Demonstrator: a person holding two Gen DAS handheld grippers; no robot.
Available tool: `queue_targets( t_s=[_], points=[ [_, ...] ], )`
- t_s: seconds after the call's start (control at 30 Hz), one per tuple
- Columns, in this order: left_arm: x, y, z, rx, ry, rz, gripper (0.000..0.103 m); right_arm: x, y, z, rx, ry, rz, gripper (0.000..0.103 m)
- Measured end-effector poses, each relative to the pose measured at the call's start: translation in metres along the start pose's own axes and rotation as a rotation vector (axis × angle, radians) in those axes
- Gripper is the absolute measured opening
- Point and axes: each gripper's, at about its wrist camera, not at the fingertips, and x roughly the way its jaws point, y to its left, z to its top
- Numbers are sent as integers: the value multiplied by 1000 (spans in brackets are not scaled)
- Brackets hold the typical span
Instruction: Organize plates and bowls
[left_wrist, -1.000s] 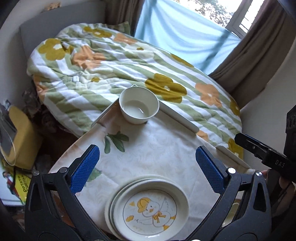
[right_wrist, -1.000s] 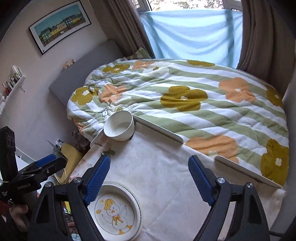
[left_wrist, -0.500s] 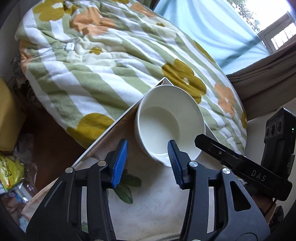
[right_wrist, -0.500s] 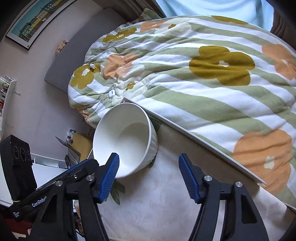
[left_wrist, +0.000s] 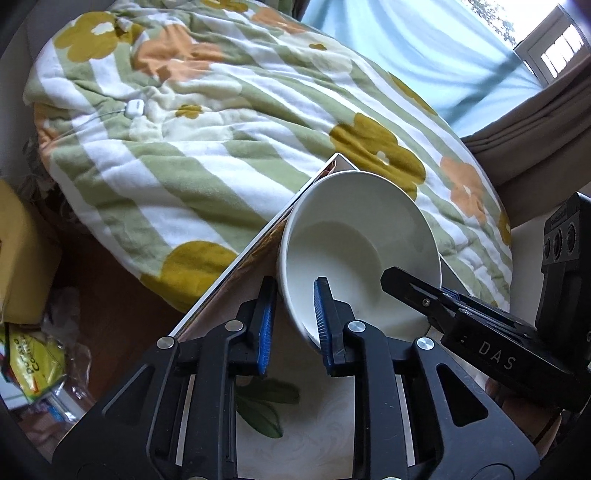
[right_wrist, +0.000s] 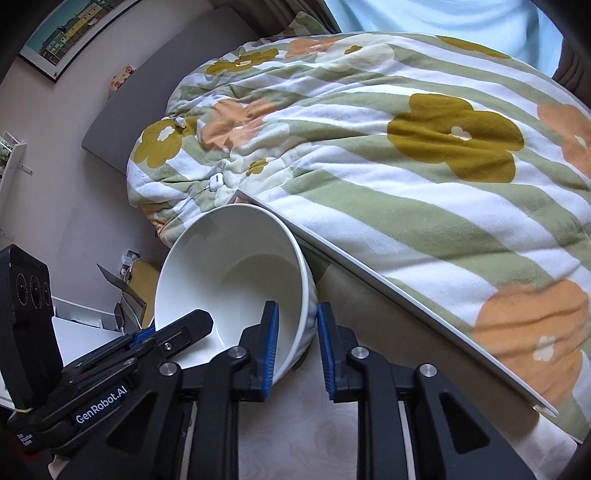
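Observation:
A white bowl (left_wrist: 354, 240) stands at the far corner of the cloth-covered table (left_wrist: 332, 424), close to its edge. My left gripper (left_wrist: 293, 321) is closing over the bowl's near rim, one blue pad inside and one outside, both against the wall. In the right wrist view my right gripper (right_wrist: 295, 332) is closing the same way on the bowl (right_wrist: 229, 266), on the ribbed right side of its rim. Each view also shows the other gripper: the right one (left_wrist: 406, 284) and the left one (right_wrist: 199, 321) reach into the bowl. No plates are in view.
A green, yellow and orange flowered quilt (left_wrist: 221, 129) lies bunched just past the table's white edge (right_wrist: 406, 295). A yellow box (left_wrist: 18, 258) and a snack bag (left_wrist: 29, 365) sit on the floor at the left. A framed picture (right_wrist: 74, 29) hangs on the wall.
Both grippers came forward and down from above the duck plates to the bowl. Their jaws narrowed from wide apart to clamping its rim. The plates dropped out of view.

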Motion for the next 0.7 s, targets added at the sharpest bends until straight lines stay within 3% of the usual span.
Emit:
queue_targets(
  t_s=[0.2,0.4,0.7],
  points=[
    [-26,-15,-6,61,-44,19,18,-22,7,-8,-2,-52,7,19],
    [-76,-45,-28,124,-96,10,18,-77,18,-31,1,-130,6,19],
    [-149,-108,-110,231,-121,-42,18,-182,17,-112,39,-239,-32,19]
  ],
)
